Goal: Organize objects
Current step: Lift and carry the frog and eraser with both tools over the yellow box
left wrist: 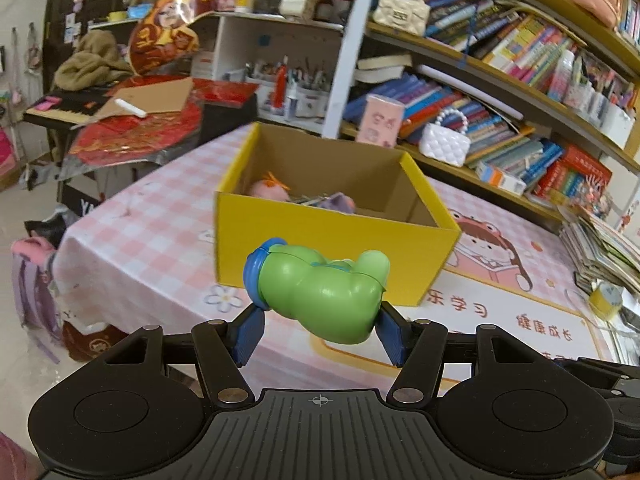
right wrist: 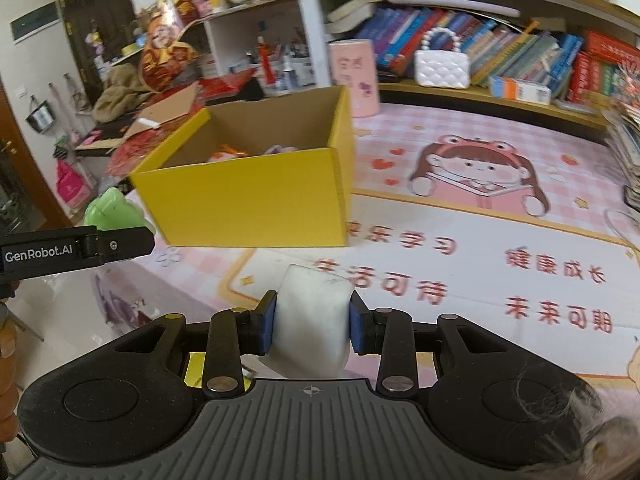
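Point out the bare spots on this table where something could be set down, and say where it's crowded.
Bare cloth lies right of the yellow box, across the cartoon girl print toward the book stacks, and along the near edge with the printed characters. A checked strip stays free left of the box. Crowded: inside the box, the far edge by the white purse, and the shelves.

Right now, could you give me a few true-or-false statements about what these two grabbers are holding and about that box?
1. The left gripper is shut on a green plastic toy. True.
2. The right gripper is empty. False: it clamps a white block.
3. The yellow cardboard box is closed. False: it is open on top, with small toys inside.
4. The box stands on a pink checked tablecloth. True.
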Demonstrator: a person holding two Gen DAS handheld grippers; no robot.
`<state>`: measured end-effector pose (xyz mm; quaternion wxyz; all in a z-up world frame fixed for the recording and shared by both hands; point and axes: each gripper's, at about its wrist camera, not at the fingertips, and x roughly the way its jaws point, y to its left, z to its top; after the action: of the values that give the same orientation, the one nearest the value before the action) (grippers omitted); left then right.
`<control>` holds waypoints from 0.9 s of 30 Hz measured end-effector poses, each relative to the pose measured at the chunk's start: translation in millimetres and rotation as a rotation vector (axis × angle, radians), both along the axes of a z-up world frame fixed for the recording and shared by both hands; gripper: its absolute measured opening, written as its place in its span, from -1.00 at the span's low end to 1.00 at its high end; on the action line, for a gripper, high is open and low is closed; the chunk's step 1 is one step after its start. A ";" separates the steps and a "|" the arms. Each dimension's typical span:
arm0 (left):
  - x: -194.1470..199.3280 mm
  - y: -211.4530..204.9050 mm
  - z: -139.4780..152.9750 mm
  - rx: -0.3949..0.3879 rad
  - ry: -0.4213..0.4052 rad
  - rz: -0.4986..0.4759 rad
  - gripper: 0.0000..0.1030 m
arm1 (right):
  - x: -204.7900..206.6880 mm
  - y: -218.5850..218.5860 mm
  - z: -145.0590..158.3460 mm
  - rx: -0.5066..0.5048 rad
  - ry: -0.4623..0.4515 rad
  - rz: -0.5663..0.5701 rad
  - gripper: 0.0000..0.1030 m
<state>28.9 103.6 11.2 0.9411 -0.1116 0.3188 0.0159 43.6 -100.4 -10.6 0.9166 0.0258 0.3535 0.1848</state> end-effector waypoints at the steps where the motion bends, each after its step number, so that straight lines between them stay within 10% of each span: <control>1: -1.3 3.5 1.0 0.001 -0.005 0.004 0.17 | -1.4 5.4 1.3 -0.001 -0.008 0.007 -0.37; 27: 51.0 33.9 34.6 0.047 -0.153 0.037 0.17 | 75.6 49.7 53.8 -0.004 -0.194 0.067 -0.38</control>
<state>79.9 137.5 45.9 0.9647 -0.0964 0.2431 0.0321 119.2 -50.7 43.2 0.9399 -0.0062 0.2641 0.2164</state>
